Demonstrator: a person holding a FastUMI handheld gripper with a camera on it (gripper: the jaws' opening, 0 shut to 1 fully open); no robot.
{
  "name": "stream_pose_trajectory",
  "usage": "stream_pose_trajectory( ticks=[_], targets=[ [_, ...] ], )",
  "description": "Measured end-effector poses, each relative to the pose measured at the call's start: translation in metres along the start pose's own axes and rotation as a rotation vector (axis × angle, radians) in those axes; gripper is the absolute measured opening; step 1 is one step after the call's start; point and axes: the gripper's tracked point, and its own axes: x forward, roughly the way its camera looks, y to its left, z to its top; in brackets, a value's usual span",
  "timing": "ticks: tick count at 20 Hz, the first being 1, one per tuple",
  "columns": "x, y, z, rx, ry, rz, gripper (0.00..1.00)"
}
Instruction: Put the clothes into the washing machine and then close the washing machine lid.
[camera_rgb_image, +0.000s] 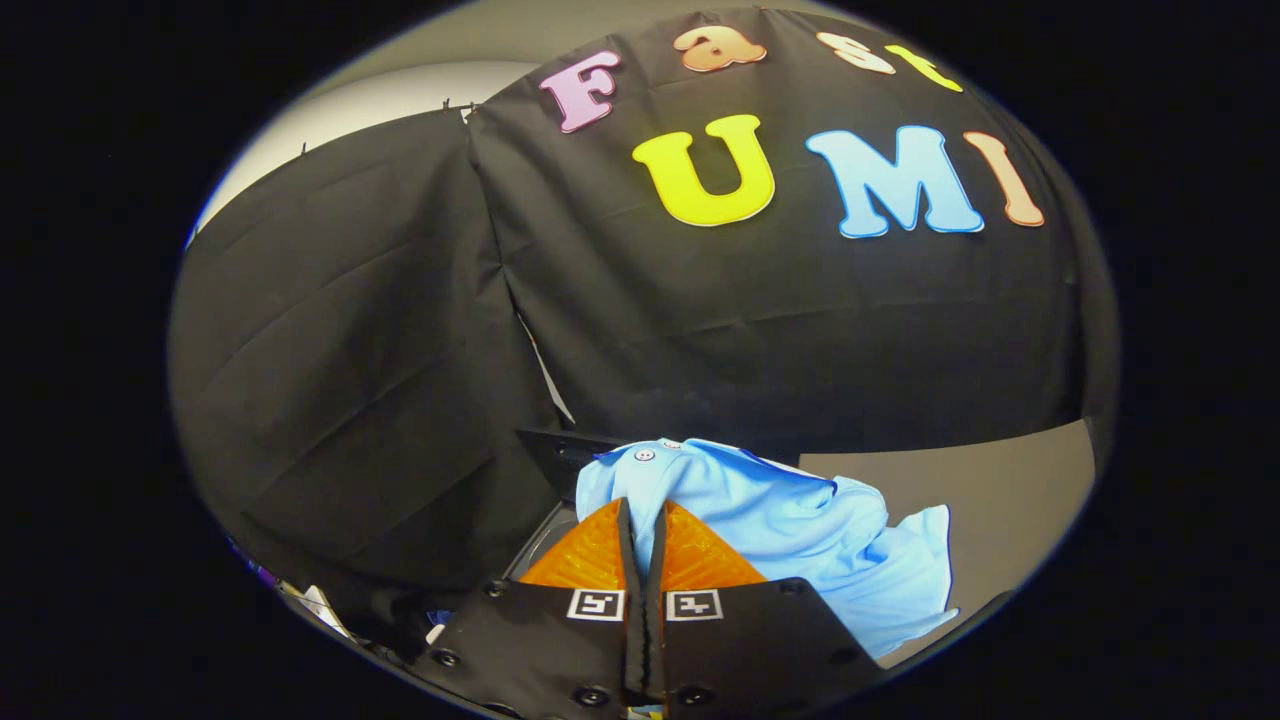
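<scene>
Black cloth booth wall (780, 320), grey floor (1010, 500), pale wall (400, 100) behind

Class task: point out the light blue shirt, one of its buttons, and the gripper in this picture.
light blue shirt (800, 530), gripper view: middle of the bunched cloth.
button (645, 455), gripper view: on the collar placket.
gripper (641, 520), gripper view: between the fingertips, pinching the shirt's cloth.

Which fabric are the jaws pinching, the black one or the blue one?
The light blue shirt: the shut jaws pinch it, while the black cloth hangs beyond.
</scene>
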Motion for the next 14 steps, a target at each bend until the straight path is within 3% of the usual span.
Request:
stream_pose_trajectory(
  ticks=[14],
  targets=[
    [0.066,0.085,-0.022,-0.046,0.056,0.133,0.01]
  ],
)
